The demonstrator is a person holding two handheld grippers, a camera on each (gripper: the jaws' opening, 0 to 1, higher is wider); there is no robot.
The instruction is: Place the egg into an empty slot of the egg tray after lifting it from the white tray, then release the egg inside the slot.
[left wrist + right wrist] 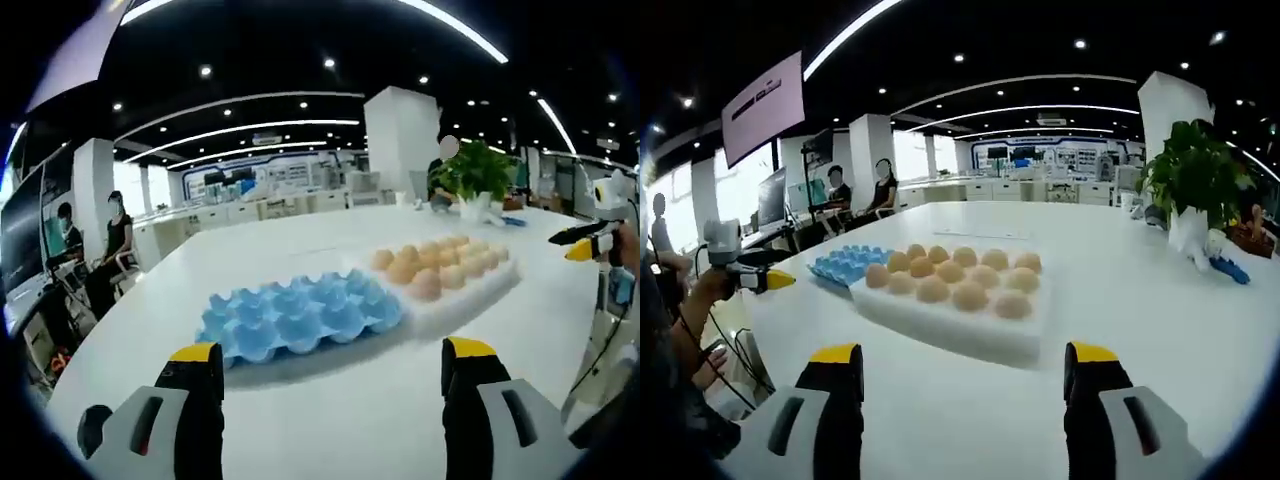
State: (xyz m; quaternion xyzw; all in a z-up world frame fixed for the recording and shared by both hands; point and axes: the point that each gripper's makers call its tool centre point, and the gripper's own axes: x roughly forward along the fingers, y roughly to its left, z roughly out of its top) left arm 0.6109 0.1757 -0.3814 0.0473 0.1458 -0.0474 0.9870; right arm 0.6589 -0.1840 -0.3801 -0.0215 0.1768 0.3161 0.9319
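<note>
Eggs (950, 280) untouched (white tray (940, 330)); both claws wide apart, empty.

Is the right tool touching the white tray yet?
Apart. The right gripper view shows bare table between the open right tool and the white tray of eggs.

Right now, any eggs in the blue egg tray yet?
No. In the left gripper view the blue egg tray has bare slots, and the eggs all sit on the white tray.
</note>
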